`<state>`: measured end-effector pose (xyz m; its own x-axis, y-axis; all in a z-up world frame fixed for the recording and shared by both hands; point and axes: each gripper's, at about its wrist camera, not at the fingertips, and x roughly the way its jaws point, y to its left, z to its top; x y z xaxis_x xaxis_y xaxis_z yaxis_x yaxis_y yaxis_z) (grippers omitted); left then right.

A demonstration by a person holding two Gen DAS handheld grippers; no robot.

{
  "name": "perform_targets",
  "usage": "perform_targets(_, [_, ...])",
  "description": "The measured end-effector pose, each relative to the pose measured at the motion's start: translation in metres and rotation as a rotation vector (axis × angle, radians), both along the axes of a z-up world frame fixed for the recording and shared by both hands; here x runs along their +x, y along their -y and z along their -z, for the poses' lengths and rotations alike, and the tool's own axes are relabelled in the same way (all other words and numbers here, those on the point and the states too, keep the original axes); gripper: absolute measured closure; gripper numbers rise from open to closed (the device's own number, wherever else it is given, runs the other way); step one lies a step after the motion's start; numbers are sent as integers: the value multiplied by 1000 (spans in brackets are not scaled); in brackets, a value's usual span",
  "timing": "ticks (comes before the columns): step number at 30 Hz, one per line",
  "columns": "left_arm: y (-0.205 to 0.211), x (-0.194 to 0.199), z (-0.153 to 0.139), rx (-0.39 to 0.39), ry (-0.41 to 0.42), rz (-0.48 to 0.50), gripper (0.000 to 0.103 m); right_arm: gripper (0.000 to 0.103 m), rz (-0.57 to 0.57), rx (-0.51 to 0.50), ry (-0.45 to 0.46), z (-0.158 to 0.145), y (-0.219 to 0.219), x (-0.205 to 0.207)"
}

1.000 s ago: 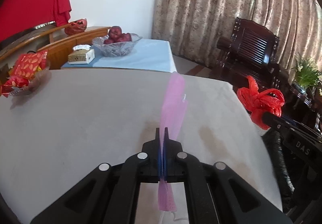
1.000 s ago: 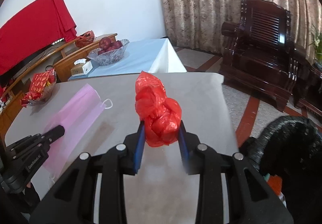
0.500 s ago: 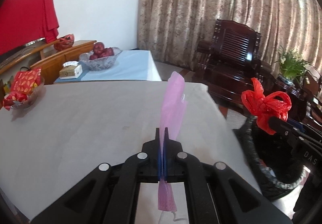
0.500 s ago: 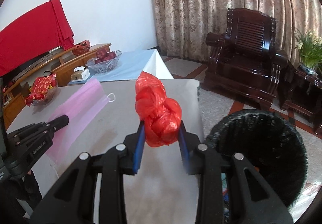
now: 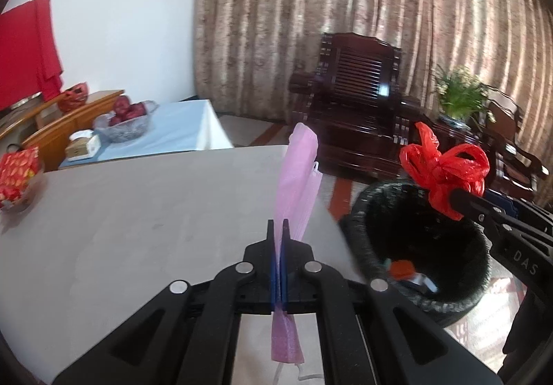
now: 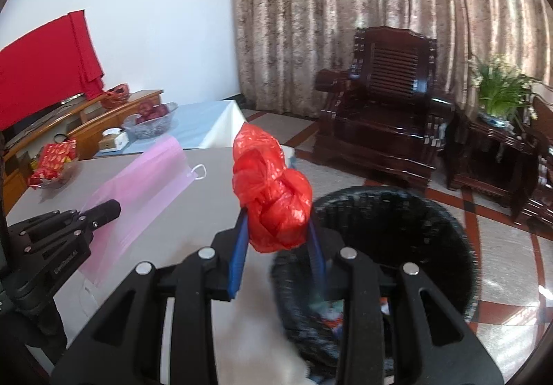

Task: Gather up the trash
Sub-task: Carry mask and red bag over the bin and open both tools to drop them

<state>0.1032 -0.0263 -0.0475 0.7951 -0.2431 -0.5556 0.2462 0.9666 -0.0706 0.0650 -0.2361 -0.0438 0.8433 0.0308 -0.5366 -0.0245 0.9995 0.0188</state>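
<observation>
While the left gripper pinches a pink face mask edge-on between its closed blue pads, above the grey table, the right gripper is clamped on a crumpled red plastic bag. That bag hangs over the near rim of a black woven trash basket, which stands on the tiled floor just beside the table's edge with some litter already lying in its bottom. Behind the basket sit a dark wooden armchair and patterned curtains.
</observation>
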Motion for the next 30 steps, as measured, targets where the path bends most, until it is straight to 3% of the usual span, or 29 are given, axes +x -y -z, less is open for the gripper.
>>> perform_targets(12, [78, 7, 6, -31, -2, 149, 101, 72, 146, -37, -14, 11, 72, -22])
perform_targets(30, [195, 67, 38, -65, -17, 268, 101, 72, 260, -54, -67, 44, 150, 23])
